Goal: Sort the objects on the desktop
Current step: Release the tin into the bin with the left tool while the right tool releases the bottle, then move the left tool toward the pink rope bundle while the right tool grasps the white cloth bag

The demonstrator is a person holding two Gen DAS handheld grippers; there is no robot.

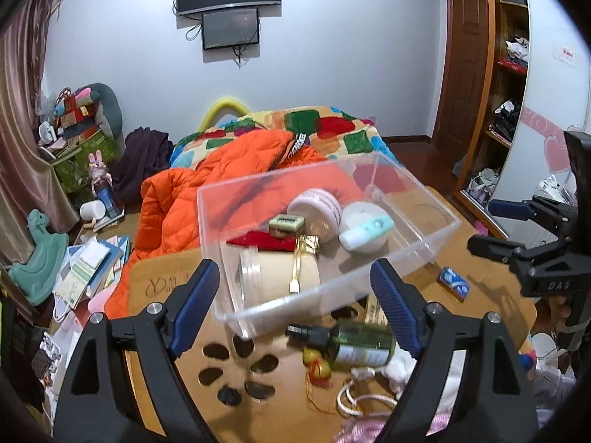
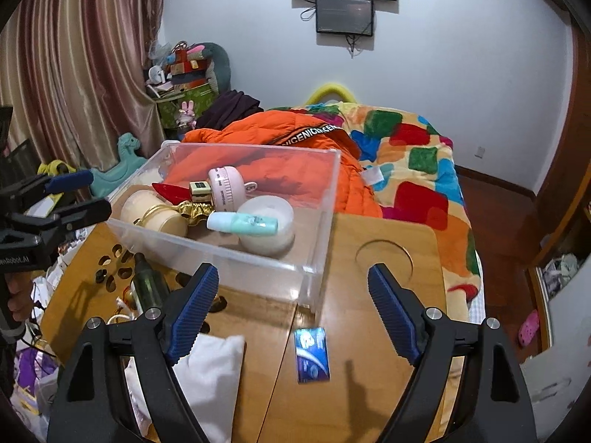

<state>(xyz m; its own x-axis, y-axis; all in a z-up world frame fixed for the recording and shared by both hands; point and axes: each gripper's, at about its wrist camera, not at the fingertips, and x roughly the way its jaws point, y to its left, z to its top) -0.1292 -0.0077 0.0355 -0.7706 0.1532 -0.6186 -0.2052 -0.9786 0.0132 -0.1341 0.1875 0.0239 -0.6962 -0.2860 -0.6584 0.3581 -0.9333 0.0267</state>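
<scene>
A clear plastic bin stands on the wooden lap table. It holds a cream jar, a pink round case, a white tub and a teal tube. A green bottle lies on the table in front of the bin. A blue packet lies flat near it. My left gripper is open above the bin's near wall and the bottle. My right gripper is open above the blue packet.
A white cloth and a white cord lie at the table's near edge, with a yellow-red charm. The table has cut-out holes. An orange jacket and a patchwork blanket cover the bed behind.
</scene>
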